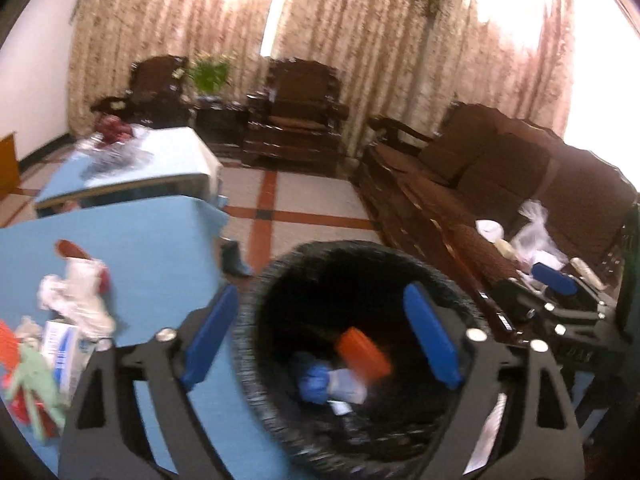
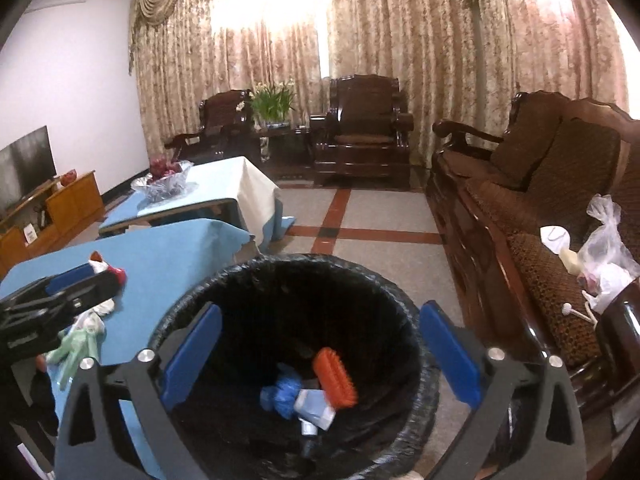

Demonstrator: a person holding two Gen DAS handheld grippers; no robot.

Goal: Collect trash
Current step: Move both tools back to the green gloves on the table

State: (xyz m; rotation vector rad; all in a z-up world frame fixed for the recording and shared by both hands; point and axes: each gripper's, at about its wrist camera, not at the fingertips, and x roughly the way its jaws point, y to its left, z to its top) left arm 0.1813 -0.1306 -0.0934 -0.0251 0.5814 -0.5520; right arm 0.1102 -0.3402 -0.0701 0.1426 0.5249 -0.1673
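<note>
Jaws of both the left gripper [image 1: 320, 340] and right gripper [image 2: 320, 354] gape empty over the bin [image 2: 400, 304] beside the table's [image 1: 160, 248] right edge; an orange brush [image 2: 335, 377], blue wad [image 2: 282, 394] inside; wrappers [image 1: 76, 300] near the table's left edge.

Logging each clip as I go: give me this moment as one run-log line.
left gripper: open, empty, over bin | right gripper: open, empty, over bin | bin: orange brush, blue trash inside | table: trash left
</note>
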